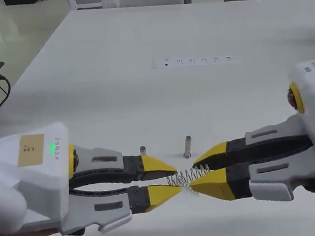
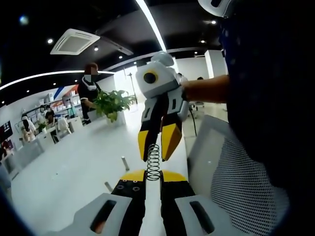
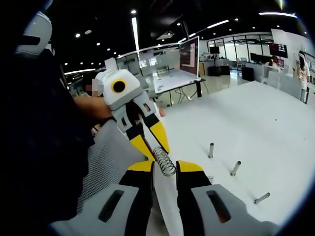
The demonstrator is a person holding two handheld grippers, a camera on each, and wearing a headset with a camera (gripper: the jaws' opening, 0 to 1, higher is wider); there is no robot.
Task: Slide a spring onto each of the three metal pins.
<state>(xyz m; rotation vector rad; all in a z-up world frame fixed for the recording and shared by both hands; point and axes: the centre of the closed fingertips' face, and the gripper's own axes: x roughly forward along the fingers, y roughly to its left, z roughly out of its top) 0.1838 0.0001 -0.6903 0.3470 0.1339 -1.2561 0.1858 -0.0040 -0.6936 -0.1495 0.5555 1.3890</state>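
Your left yellow-tipped tool [image 1: 177,179], jaws nearly closed, pinches one end of a shiny coiled wire spring [image 1: 189,176]. Your right tool [image 1: 192,175] nips the other end, above the smooth white counter [image 1: 143,86]. You seem mid-handover. Next, free one end and aim it at the bare upright grey metal pin [image 1: 188,147].

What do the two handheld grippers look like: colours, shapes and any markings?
The left gripper and the right gripper each have a white housing, black jaw arms with grey slotted plates, and pointed yellow tips. The left housing bears a tan label with a dark mark and a small green light. The person wears dark clothing.
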